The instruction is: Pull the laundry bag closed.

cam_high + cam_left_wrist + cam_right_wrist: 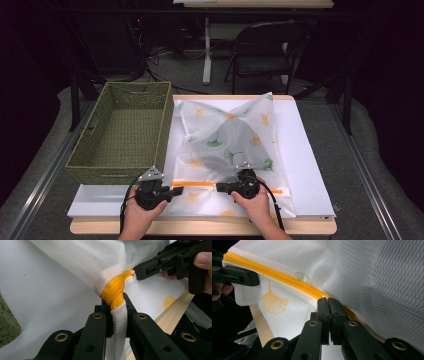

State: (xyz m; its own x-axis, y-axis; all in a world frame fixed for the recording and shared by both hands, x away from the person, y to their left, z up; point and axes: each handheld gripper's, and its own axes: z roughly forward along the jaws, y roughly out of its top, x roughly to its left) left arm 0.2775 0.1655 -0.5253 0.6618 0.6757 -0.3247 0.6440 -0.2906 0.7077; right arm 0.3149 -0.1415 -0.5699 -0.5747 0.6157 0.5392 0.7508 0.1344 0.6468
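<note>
High view shows the mesh bag [230,145] flat on the table [310,165], its orange zipper [197,185] running sideways between our hands. Our left gripper [172,192] clamps the zipper's end; our right gripper [220,188], nearer the middle, is clenched on the zipper's pull.

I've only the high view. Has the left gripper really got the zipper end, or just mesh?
Observer: The left gripper is shut on the zipper, clamping its bunched orange end and the white tape.
Operator: And the right one, is it on the pull?
Observer: The right gripper is shut at the zipper line. In the left gripper view its tips pinch a small metal tab.
</note>
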